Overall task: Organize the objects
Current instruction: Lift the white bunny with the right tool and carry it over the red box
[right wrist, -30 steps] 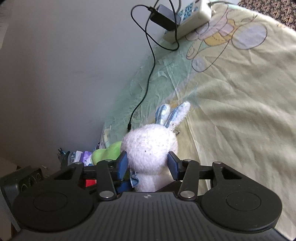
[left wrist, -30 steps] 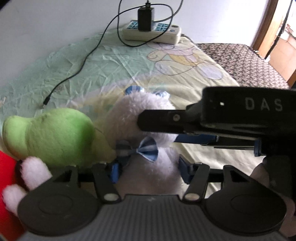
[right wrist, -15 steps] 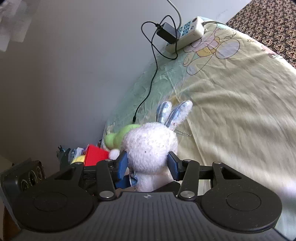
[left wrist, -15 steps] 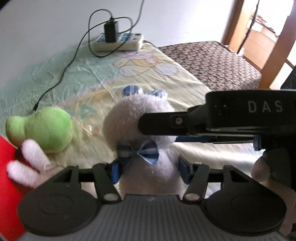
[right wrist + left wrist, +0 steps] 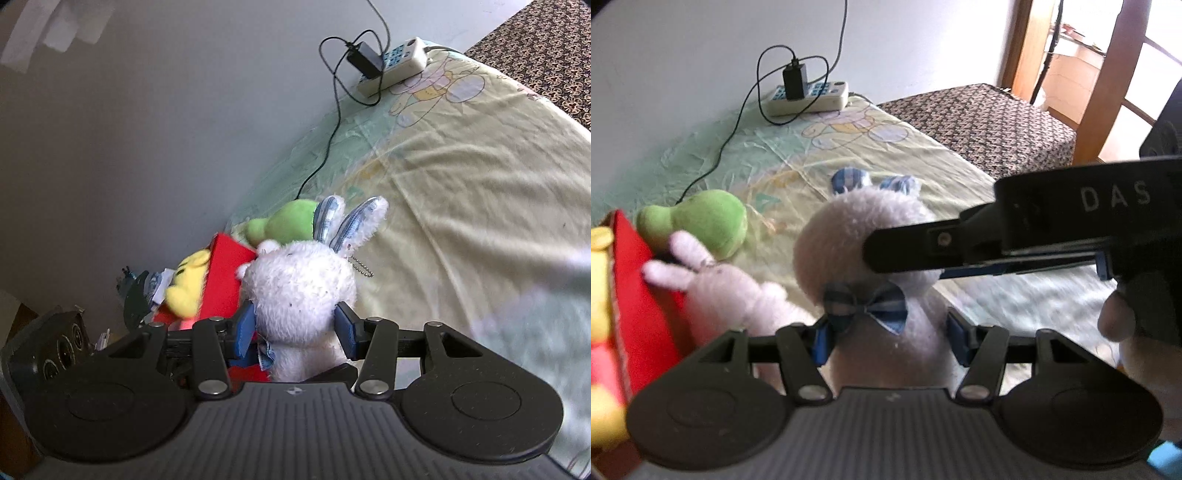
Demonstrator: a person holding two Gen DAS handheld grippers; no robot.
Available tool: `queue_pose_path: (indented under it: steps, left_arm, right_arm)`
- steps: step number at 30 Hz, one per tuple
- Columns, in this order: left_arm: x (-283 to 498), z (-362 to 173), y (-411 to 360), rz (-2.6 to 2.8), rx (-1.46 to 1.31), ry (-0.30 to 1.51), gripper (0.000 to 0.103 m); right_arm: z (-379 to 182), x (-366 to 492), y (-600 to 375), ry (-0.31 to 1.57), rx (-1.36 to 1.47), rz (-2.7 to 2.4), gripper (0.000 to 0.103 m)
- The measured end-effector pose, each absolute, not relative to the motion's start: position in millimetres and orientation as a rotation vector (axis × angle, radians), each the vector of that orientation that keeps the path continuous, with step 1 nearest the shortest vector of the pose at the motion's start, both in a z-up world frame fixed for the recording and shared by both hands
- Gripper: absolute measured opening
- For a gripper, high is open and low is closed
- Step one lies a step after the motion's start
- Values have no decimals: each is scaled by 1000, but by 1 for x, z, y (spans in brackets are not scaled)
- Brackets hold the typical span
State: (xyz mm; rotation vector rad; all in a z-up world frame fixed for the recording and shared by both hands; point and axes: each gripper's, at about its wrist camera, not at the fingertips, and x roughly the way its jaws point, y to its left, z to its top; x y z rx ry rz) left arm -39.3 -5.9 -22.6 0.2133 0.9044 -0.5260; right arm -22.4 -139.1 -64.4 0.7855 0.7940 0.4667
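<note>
A white plush rabbit [image 5: 849, 236] with blue checked ears and a blue bow tie is held between both grippers above the bed. My left gripper [image 5: 890, 341] is shut on its body below the bow tie. My right gripper [image 5: 295, 328] is shut on its head [image 5: 299, 284]; that gripper's black body crosses the left wrist view [image 5: 1015, 232]. A green plush toy [image 5: 698, 221] lies on the sheet to the left, also in the right wrist view [image 5: 284, 221]. A second pale plush rabbit [image 5: 716, 284] lies by a red box [image 5: 639, 295].
A yellow plush toy [image 5: 188, 284] sits at the red box [image 5: 225, 277]. A white power strip [image 5: 809, 98] with a black charger and cable lies at the far edge of the bed by the wall. A patterned brown surface [image 5: 982, 122] adjoins the bed on the right.
Both grippers have lifted and drawn back with the white rabbit. The green toy now looks smaller and farther, and the red box, pale rabbit and yellow toy have come into view.
</note>
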Motion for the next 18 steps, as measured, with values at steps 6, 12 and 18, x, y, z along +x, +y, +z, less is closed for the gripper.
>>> queue_pose_path:
  steps: [6,12,18]
  left_arm:
    - [-70,-6,23,-554,245,849,61]
    - [-92,13,66,-580,242,794,61]
    - [-107,29,104,-596,223,745,62]
  right_arm:
    - [-47,-44,-110,758,772,504,49]
    - [-30,-64,-77,690,748,534,50]
    - [-15,-75,-49,625,753,560,50]
